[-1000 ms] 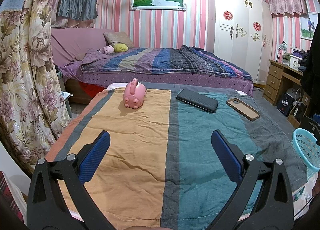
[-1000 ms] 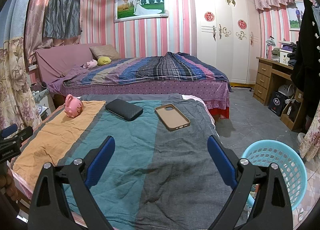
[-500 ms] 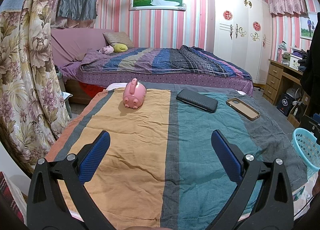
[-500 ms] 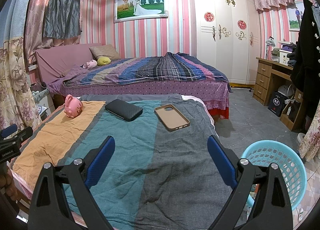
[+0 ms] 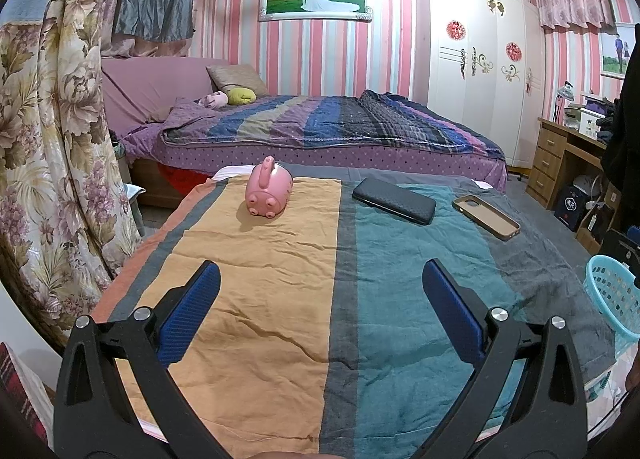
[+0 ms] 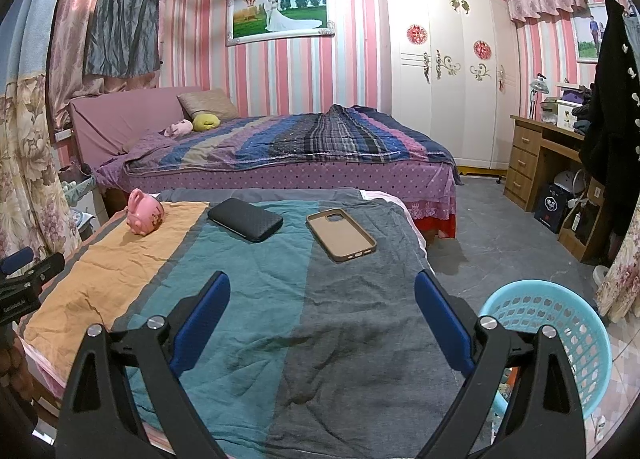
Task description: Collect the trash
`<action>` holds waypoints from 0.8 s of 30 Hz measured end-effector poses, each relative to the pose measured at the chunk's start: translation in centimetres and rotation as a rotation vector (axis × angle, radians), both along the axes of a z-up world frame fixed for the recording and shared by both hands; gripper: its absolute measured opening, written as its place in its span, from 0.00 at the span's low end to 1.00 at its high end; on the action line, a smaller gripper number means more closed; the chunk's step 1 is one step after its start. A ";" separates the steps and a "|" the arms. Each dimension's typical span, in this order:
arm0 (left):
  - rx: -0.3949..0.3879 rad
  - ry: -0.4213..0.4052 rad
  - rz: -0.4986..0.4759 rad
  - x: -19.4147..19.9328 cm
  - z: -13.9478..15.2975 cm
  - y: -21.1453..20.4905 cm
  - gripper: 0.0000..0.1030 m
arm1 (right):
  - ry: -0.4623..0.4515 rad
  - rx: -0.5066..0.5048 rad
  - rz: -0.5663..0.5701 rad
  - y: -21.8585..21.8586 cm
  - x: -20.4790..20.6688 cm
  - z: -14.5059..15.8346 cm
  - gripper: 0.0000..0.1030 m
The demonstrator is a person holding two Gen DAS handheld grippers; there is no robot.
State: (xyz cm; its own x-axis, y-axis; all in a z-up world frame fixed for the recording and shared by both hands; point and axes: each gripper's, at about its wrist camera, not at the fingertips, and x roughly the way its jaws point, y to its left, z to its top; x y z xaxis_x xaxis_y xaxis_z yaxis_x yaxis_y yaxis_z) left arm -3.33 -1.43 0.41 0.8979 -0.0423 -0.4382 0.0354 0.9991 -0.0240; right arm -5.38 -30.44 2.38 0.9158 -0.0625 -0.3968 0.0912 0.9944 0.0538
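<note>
A pink pig toy lies on the orange stripe of a striped cloth. A black case and a tan phone case lie on the teal and grey stripes. They also show in the right wrist view: the pig, the black case, the tan case. A light blue basket stands on the floor to the right. My left gripper and right gripper are open and empty, above the cloth's near part.
A bed with a striped blanket stands behind. A floral curtain hangs at the left. A white wardrobe and a wooden desk are at the right. The left gripper shows at the far left of the right wrist view.
</note>
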 end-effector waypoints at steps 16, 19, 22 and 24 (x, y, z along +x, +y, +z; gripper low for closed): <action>-0.002 0.000 0.000 0.0 0.0 0.0 0.95 | 0.003 0.000 -0.003 -0.4 -0.1 0.1 0.89; -0.001 0.001 -0.001 0.1 0.0 0.1 0.95 | 0.002 -0.002 -0.002 -0.4 -0.1 0.0 0.89; -0.001 0.001 -0.001 0.1 0.0 0.1 0.95 | 0.005 0.000 0.000 -0.6 -0.1 0.0 0.89; -0.001 0.001 -0.001 0.1 0.0 0.1 0.95 | 0.005 -0.001 -0.001 -0.3 0.0 -0.1 0.89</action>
State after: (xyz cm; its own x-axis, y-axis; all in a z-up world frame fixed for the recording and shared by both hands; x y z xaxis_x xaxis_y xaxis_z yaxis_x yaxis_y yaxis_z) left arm -3.27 -1.35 0.39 0.8975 -0.0438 -0.4388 0.0366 0.9990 -0.0248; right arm -5.43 -30.79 2.31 0.9137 -0.0642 -0.4014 0.0929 0.9943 0.0526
